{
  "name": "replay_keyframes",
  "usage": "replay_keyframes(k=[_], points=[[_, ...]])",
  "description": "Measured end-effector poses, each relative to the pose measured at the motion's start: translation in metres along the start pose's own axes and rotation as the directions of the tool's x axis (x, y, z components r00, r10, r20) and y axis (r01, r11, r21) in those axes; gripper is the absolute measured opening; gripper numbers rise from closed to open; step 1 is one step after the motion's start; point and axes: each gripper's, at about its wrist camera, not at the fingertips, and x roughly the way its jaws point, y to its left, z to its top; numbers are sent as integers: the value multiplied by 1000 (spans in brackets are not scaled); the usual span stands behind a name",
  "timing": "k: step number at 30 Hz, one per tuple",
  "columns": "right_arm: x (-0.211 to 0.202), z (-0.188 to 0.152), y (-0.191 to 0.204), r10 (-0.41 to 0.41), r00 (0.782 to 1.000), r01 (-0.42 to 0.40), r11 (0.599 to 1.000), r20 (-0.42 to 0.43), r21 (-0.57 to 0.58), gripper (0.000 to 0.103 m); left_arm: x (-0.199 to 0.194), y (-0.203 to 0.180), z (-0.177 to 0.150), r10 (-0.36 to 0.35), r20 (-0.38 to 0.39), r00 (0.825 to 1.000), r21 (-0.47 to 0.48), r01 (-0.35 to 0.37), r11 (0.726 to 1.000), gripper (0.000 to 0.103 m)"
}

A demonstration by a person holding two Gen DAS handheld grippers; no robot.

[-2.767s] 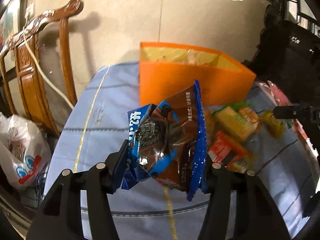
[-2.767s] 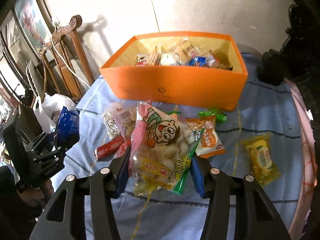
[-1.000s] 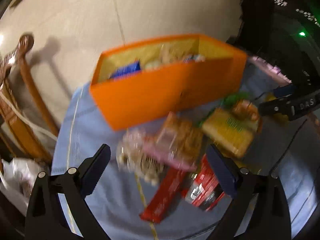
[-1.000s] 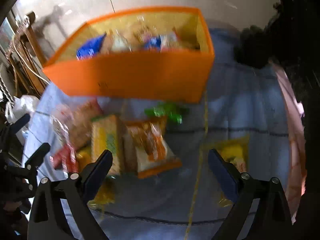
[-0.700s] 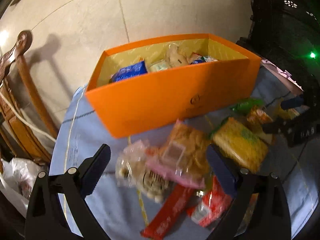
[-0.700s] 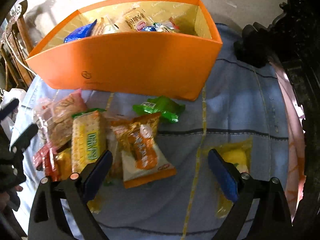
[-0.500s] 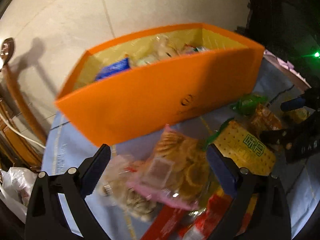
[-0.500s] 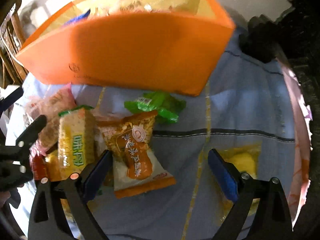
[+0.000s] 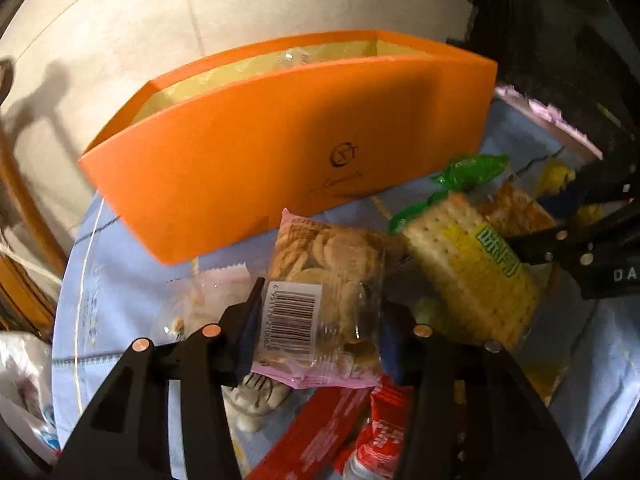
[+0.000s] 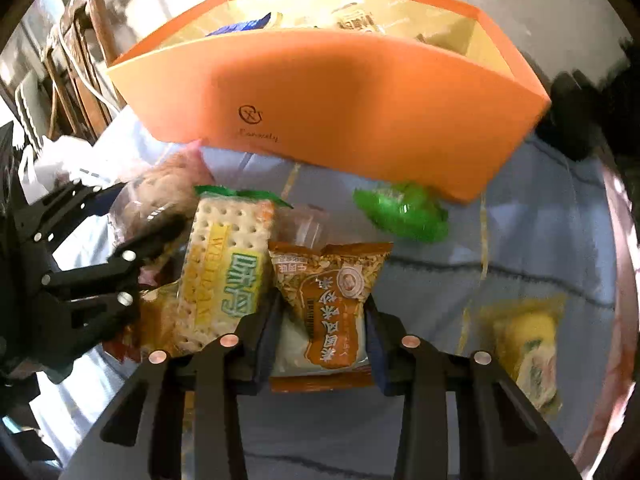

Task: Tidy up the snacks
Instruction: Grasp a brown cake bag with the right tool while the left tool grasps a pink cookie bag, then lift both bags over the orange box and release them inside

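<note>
- Orange card fills the upper half of the left wrist view: the orange box stands on the blue cloth of the desk, its open top toward the upper middle of the frame.
- At lower centre our left hand-held gripper has just been closing, and its jaws now press both sides of the pink-edged biscuit bag, which lies on the pile just below the box's front wall.
- We judge the bag's slack, glossy film could slide out as we lift, since the grip sits low on one end. The cracker pack at right lies against it and could be dragged along.
- In the right wrist view our right hand-held gripper has likewise just been closing and clamps the brown snack packet at lower centre.
- The other gripper works close by at the left edge, so we could clash on the way up.
- Open cloth lies at right, around the yellow packet and the green packet; the box's high front wall must be cleared before dropping anything in.
</note>
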Motion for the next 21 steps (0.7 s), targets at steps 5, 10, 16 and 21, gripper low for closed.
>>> replay_keyframes(k=[5, 10, 16, 21], points=[[-22, -8, -18, 37, 998, -42, 993, 51, 107, 38, -35, 16, -3, -34, 66, 997, -63, 38, 997, 48], [-62, -8, -23, 52, 992, -67, 989, 112, 133, 38, -72, 18, 1, -61, 128, 990, -76, 71, 995, 48], [-108, -8, -20, 66, 982, -87, 989, 180, 115, 38, -104, 19, 9, -63, 170, 983, -84, 78, 993, 48], [-137, 2, -11, 73, 972, -96, 991, 224, 94, 38, -124, 19, 21, -50, 191, 980, -82, 66, 994, 48]])
